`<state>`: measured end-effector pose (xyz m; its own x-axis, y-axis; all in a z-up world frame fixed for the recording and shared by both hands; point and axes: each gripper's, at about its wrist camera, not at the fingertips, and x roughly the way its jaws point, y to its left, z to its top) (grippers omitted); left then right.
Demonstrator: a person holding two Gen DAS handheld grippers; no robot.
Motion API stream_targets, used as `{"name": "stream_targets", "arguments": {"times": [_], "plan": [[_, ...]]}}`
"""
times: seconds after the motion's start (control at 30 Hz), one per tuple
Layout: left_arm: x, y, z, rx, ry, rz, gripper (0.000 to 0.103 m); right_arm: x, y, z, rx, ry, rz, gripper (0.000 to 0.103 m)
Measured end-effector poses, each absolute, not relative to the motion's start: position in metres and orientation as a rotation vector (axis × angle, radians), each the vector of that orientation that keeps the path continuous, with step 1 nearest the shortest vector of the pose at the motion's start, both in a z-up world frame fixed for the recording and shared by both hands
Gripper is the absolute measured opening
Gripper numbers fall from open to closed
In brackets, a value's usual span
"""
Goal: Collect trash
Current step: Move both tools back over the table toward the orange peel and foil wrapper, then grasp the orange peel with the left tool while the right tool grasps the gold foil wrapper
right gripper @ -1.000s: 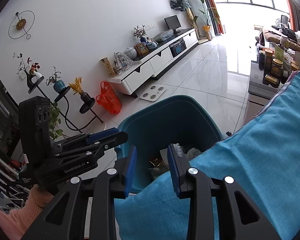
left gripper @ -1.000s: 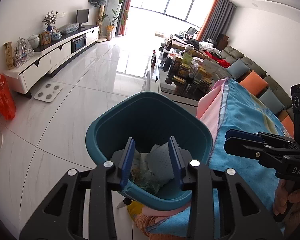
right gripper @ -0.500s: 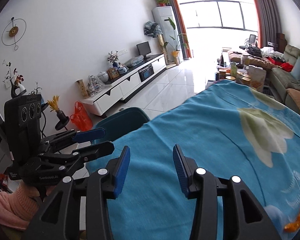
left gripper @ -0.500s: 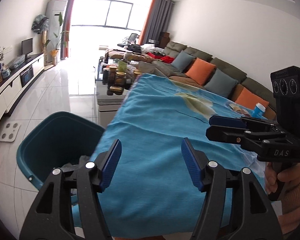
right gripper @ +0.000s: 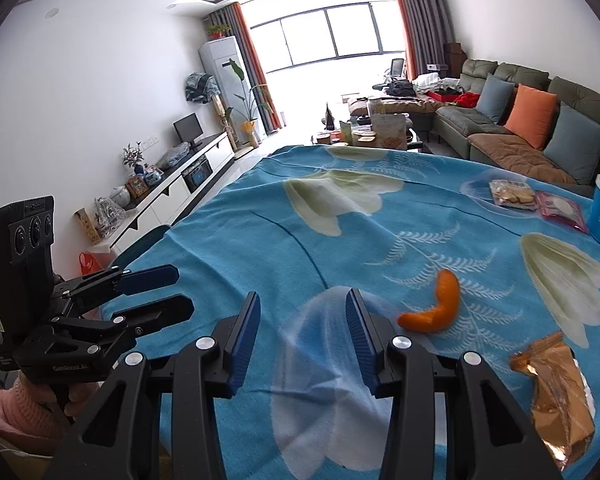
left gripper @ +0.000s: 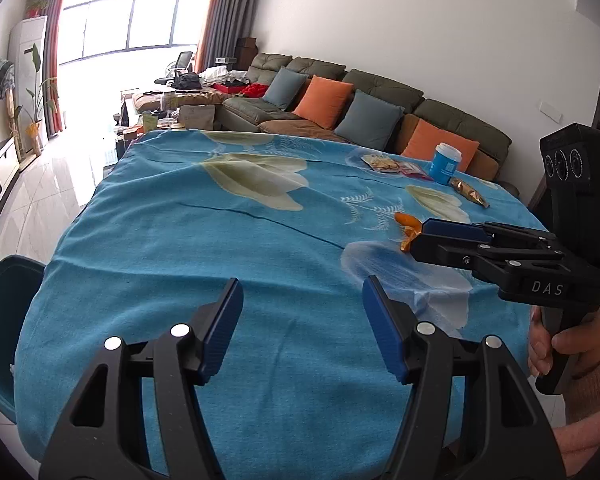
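Blue floral cloth (right gripper: 260, 248) covers the table, with a sofa behind and a teal bin (left gripper: 0, 320) at the table's left edge. Both grippers hover above the cloth with jaws spread and nothing between them: left gripper (left gripper: 302, 322) wider, right gripper (right gripper: 302, 330) narrower.

Remaining trash lies toward the right side. The orange peel (right gripper: 434, 304) sits on the cloth just right of the right gripper's right finger, outside the gap. Its long axis is a curve running up-right to lower-left in the right wrist view (roughly diagonal to the jaw line). A crumpled gold wrapper (right gripper: 556, 396) lies further right and nearer the edge; a blue cup (left gripper: 444, 162) and snack packets (left gripper: 388, 164) stand well beyond.

Judgement: the right gripper is nearer the peel; the approach needs a shift right and forward.
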<state>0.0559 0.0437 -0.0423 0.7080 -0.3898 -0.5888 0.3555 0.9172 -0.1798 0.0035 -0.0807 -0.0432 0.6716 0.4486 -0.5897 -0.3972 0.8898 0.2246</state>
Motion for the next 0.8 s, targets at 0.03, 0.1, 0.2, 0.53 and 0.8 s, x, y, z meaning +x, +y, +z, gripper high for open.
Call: {"name": "stream_targets", "arguments": {"times": [0.03, 0.1, 0.2, 0.53, 0.8], "plan": [[0.058, 0.037, -0.042, -0.042, 0.665, -0.419, 0.062, 0.002, -0.088, -0.045, 0.081, 0.682, 0.462, 0.042], [0.059, 0.027, -0.04, -0.029, 0.667, -0.435, 0.062, -0.002, -0.099, -0.046, 0.087, 0.676, 0.433, 0.042], [0.064, 0.016, -0.04, -0.015, 0.669, -0.449, 0.062, -0.007, -0.117, -0.047, 0.103, 0.67, 0.398, 0.042], [0.075, -0.011, -0.041, 0.032, 0.691, -0.494, 0.062, -0.028, -0.175, -0.042, 0.136, 0.632, 0.256, 0.046], [0.088, -0.043, -0.045, 0.085, 0.705, -0.55, 0.062, -0.04, -0.218, -0.051, 0.162, 0.645, 0.155, 0.051]]}}
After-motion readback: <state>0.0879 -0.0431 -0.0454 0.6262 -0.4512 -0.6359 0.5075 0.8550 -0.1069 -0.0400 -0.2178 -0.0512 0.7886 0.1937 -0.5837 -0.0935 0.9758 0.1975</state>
